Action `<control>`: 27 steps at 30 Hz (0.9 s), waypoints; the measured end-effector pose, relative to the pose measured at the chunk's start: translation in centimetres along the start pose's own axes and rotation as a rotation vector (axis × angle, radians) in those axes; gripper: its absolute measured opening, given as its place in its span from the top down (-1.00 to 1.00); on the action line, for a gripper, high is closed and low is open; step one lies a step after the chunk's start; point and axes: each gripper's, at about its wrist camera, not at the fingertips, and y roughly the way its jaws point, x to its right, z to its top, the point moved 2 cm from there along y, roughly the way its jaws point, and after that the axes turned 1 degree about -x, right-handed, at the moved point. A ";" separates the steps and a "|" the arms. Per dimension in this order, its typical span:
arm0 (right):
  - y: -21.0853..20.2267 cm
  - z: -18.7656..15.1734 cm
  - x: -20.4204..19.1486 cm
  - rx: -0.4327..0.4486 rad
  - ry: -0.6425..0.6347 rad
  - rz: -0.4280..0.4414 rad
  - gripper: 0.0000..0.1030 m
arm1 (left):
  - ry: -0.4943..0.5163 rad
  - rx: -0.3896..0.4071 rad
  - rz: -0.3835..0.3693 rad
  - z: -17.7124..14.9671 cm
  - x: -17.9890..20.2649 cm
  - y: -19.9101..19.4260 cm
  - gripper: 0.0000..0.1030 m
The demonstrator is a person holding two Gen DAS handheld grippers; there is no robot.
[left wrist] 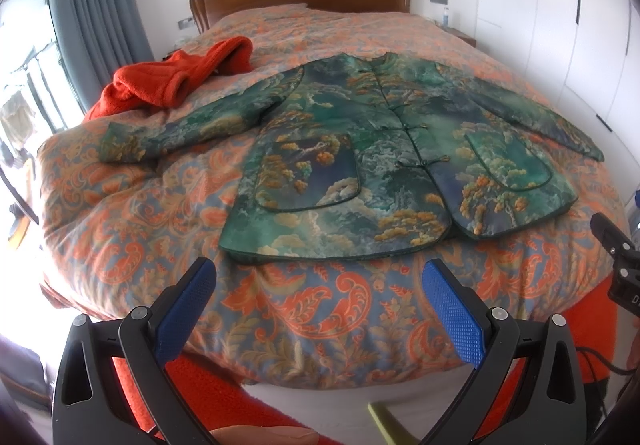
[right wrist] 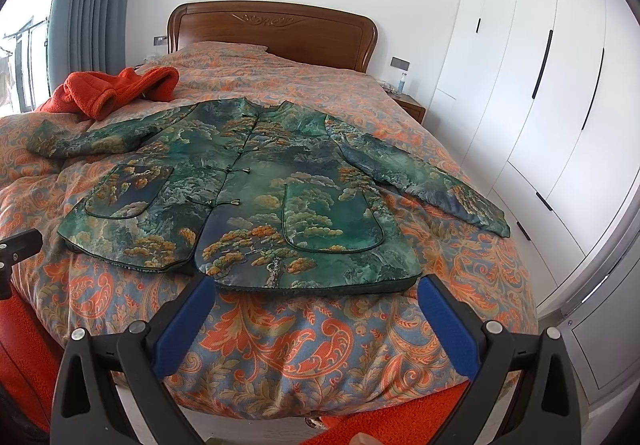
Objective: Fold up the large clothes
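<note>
A green jacket printed with trees and clouds lies flat, front up and buttoned, on the bed, both sleeves spread sideways. It also shows in the right wrist view. My left gripper is open and empty, held above the foot of the bed just short of the jacket's hem. My right gripper is open and empty, its blue fingertips close to the hem below the right pocket. The right gripper's body shows at the right edge of the left wrist view.
The bed has an orange and blue paisley quilt and a wooden headboard. An orange fleece garment lies bunched at the far left of the bed. White wardrobes line the right wall. A nightstand stands beside the headboard.
</note>
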 end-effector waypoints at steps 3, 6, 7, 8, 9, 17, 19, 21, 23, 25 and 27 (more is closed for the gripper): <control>0.2 0.0 -0.2 -0.007 0.000 -0.001 -1.00 | 0.003 0.002 0.004 0.1 0.1 0.0 -0.99; 0.3 0.0 -0.2 -0.006 -0.002 -0.001 -1.00 | 0.004 0.005 0.008 0.2 -0.1 0.2 -0.99; 0.3 0.0 -0.2 -0.004 -0.003 -0.002 -1.00 | 0.004 0.004 0.007 0.2 -0.1 0.2 -0.99; 0.3 0.0 -0.2 -0.003 -0.004 -0.002 -1.00 | 0.004 0.003 0.007 0.2 -0.1 0.2 -0.99; 0.3 0.0 -0.2 -0.001 -0.005 -0.002 -1.00 | 0.003 0.002 0.008 0.3 -0.1 0.3 -0.99; 0.6 0.1 0.0 -0.009 0.000 -0.009 -1.00 | -0.020 0.012 -0.006 0.5 -0.2 0.5 -0.99; 0.7 0.1 0.0 -0.011 -0.001 -0.010 -1.00 | -0.034 0.012 -0.007 0.7 -0.4 0.7 -0.99; 0.8 0.2 -0.1 -0.011 -0.003 -0.008 -1.00 | -0.039 0.013 -0.012 0.9 -0.4 0.9 -0.99; 0.9 0.3 0.0 -0.007 -0.002 -0.005 -1.00 | -0.037 0.020 -0.016 1.0 -0.4 0.8 -0.99; 0.9 0.4 0.1 -0.004 0.007 0.002 -1.00 | -0.043 0.032 -0.020 1.2 -0.6 0.8 -0.99; 1.2 0.5 0.3 -0.005 0.012 0.003 -1.00 | -0.059 0.041 -0.021 1.5 -0.7 0.8 -0.99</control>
